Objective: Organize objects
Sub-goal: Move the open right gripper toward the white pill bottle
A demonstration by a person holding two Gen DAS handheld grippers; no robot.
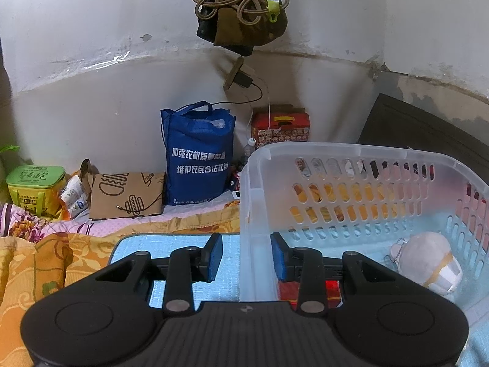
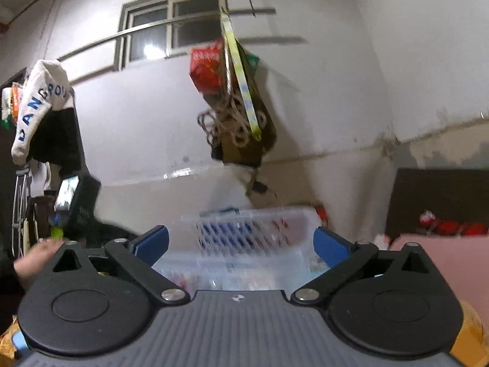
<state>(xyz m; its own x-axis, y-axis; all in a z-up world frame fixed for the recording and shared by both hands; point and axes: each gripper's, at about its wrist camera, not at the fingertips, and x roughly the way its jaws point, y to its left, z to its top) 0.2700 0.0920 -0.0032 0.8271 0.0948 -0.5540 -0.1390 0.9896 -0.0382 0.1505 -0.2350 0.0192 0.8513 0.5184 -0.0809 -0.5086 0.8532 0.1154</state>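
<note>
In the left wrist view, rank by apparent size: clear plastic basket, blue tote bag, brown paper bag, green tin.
1. Clear plastic basket, though nearest the camera.
2. Blue tote bag.
3. Brown paper bag.
4. Green tin.

Left wrist view: set low and close over a blue mat (image 1: pixel 171 247), looking level across the bed toward the wall, with the near corner of a clear plastic basket (image 1: pixel 363 189) straddled by the left gripper (image 1: pixel 247 257). Right wrist view: set farther back and tilted upward, blurred, looking past the right gripper (image 2: pixel 241 246) at the same basket (image 2: pixel 253 232), the wall and a high window (image 2: pixel 174 27). Shared by both: the basket and the hanging bundle of cord (image 1: pixel 235 3) (image 2: pixel 232 122).
</note>
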